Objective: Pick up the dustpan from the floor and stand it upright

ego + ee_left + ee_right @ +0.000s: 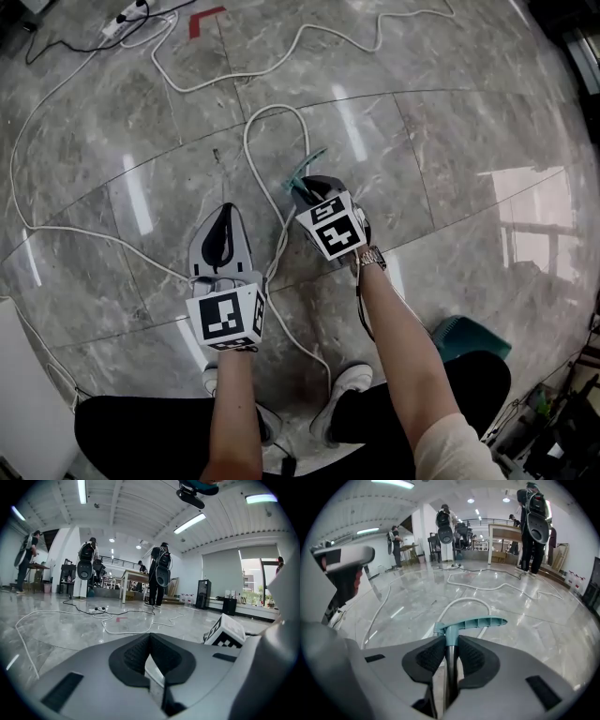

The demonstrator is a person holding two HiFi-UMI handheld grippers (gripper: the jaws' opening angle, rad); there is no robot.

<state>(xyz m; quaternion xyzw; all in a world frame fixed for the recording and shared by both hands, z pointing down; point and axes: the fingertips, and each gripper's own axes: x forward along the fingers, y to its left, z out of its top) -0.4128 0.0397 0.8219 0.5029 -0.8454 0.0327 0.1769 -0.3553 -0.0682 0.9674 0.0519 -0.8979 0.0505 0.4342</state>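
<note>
My right gripper [314,187] [450,644] is shut on the dustpan's dark grey pole [449,658], just below its teal T-shaped grip [471,623] [305,169]. The pole runs back between the pads toward me. A teal pan [469,336] shows on the floor beside my right leg; the arm hides the pole between it and the gripper. My left gripper [225,225] [150,639] hovers to the left over the marble floor, its black pads meeting at the tips with nothing held.
A white cable [272,122] loops over the marble floor around both grippers. A power strip [127,14] and a red tape mark [206,19] lie farther off. My shoes [347,384] stand below. Several people [161,573] and a table [136,576] are far away.
</note>
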